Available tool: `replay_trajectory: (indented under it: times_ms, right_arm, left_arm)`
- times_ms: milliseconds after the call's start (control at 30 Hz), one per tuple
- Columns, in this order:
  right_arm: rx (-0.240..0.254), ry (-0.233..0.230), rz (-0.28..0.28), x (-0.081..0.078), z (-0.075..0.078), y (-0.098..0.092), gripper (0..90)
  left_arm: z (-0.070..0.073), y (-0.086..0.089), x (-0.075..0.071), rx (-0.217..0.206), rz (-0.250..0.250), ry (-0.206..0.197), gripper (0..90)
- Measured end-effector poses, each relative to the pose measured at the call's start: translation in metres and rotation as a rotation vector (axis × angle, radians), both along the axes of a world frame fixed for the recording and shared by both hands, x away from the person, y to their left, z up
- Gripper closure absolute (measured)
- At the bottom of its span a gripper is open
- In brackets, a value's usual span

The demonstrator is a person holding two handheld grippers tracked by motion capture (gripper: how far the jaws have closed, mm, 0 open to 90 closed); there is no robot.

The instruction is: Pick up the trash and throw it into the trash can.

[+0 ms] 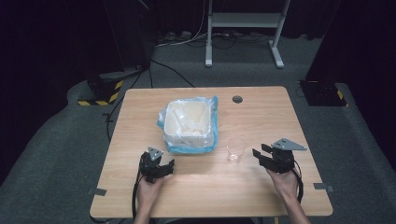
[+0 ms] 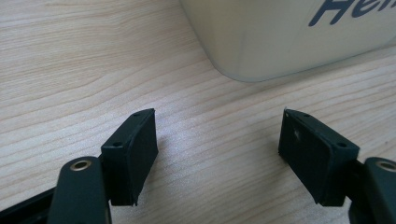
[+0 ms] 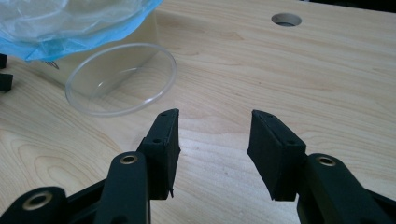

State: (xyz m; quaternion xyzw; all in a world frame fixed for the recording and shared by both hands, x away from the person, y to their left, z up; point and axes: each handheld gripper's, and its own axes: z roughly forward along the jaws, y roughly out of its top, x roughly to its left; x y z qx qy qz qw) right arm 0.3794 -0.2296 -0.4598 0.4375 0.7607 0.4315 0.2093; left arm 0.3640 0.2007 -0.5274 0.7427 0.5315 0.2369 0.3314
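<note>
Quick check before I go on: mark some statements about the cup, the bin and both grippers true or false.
1. The cup stands upright on the table. True.
2. The right gripper holds the cup. False: its jaws are open with nothing between them, and the cup stands apart from it.
3. The bin has a blue-edged plastic liner. True.
4. The left gripper is shut. False: its jaws stand wide apart over bare table.
5. The cup sits inside the bin. False: it stands beside it, between the bin and the right gripper.
</note>
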Motion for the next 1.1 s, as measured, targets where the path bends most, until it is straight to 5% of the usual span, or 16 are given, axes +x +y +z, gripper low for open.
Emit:
replay_trajectory:
  times_ms: [1100]
  right_arm:
    - [0.017,0.007,0.09,0.026,0.027,0.025,59.7]
  left_arm:
    - [0.0,0.0,0.0,-0.001,0.0,0.0,27.8]
